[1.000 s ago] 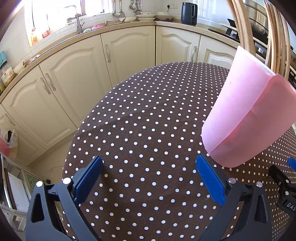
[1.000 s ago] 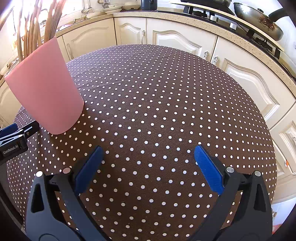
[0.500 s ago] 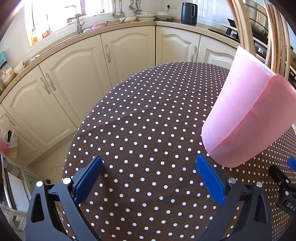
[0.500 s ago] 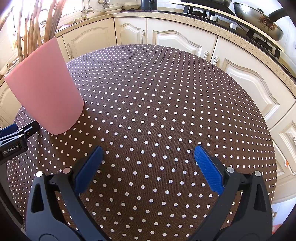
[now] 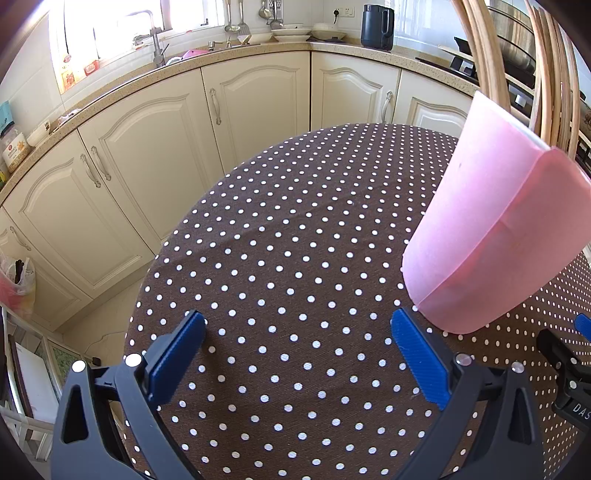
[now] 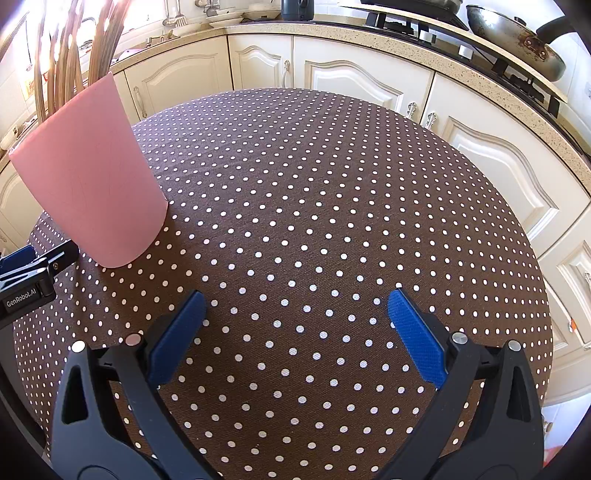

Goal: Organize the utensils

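A pink holder cup point(image 5: 491, 236) stands upright on the brown polka-dot tablecloth point(image 5: 295, 229), with several wooden chopsticks point(image 5: 550, 70) sticking out of its top. It also shows in the right wrist view point(image 6: 92, 177), with the chopsticks point(image 6: 70, 51) above it. My left gripper point(image 5: 295, 350) is open and empty, low over the cloth, with the cup just right of its right finger. My right gripper point(image 6: 293, 325) is open and empty over bare cloth, with the cup to its far left.
Cream kitchen cabinets point(image 5: 155, 155) and a counter curve around the round table. A sink tap point(image 5: 155, 40), a dark kettle point(image 5: 376, 26), and a pan point(image 6: 517, 33) on the stove stand on the counter. The table edge drops off at the left point(image 5: 147, 280).
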`<move>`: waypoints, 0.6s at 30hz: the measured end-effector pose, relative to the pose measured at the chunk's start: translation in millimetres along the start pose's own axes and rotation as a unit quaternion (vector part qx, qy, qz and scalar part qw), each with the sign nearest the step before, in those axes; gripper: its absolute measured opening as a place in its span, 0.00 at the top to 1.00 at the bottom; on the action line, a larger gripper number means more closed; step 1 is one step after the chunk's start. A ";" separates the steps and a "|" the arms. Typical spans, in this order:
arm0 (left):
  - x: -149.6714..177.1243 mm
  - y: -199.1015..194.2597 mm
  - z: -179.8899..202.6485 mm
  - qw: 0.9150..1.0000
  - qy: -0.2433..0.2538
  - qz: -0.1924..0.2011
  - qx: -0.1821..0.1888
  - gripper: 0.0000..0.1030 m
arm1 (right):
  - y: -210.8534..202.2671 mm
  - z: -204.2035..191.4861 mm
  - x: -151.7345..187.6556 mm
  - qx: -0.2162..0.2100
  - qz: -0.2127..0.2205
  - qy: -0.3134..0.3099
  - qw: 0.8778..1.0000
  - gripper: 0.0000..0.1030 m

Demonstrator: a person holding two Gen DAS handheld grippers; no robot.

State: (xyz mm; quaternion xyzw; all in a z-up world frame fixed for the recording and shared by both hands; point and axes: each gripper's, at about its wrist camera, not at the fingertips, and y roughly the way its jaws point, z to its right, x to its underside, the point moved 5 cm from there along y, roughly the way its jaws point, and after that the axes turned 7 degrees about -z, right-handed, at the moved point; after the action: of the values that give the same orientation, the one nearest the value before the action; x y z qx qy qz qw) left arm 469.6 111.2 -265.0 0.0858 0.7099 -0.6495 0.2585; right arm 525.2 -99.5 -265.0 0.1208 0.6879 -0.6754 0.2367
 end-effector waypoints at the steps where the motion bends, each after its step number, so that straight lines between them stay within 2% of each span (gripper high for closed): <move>1: -0.1 0.1 0.1 1.000 0.000 0.000 0.000 0.04 | -0.4 -0.2 0.3 0.000 0.000 0.000 1.000 0.06; 18: 0.5 -0.8 -0.4 1.000 0.000 0.000 0.000 0.04 | -0.8 -0.5 0.8 0.000 0.000 0.000 1.000 0.06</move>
State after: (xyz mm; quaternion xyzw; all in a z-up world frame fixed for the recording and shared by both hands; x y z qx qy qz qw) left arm 468.7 111.3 -264.5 0.0858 0.7098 -0.6496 0.2585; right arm 524.0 -99.2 -264.7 0.1209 0.6878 -0.6754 0.2368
